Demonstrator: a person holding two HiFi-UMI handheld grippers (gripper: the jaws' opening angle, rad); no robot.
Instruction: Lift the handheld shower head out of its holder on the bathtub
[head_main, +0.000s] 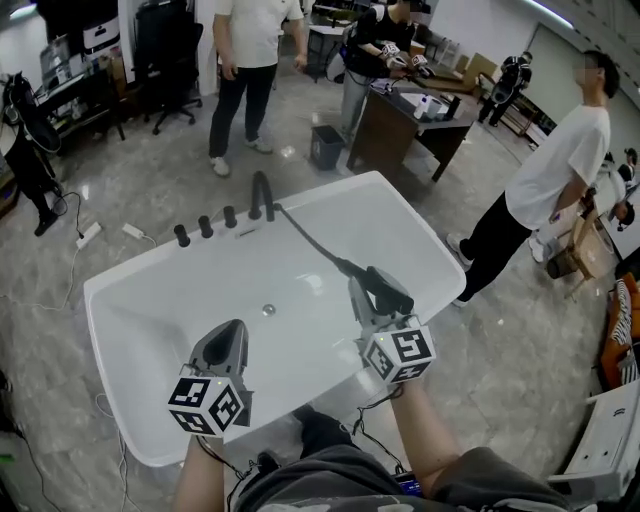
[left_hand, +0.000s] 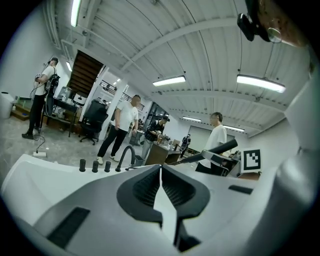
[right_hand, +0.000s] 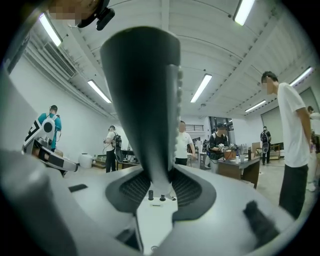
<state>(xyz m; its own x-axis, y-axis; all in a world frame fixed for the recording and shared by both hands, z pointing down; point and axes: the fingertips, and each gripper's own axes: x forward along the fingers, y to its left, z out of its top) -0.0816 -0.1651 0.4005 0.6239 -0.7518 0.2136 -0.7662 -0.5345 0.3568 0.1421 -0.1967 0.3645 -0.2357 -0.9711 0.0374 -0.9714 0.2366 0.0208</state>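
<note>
black shower head (right_hand: 145, 100) in right gripper (right_hand: 160, 181)

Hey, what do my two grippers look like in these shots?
The left gripper and right gripper are grey and taper to a point. Their fingers carry dark ribbed pads. Each bears a white cube with black square markers. Thin black cables trail by the wrists. No sleeves show.

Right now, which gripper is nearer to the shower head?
Right. The right gripper has its jaws shut on the shower head over the tub. The left gripper is apart from it, to its left, jaws together and empty.
</note>
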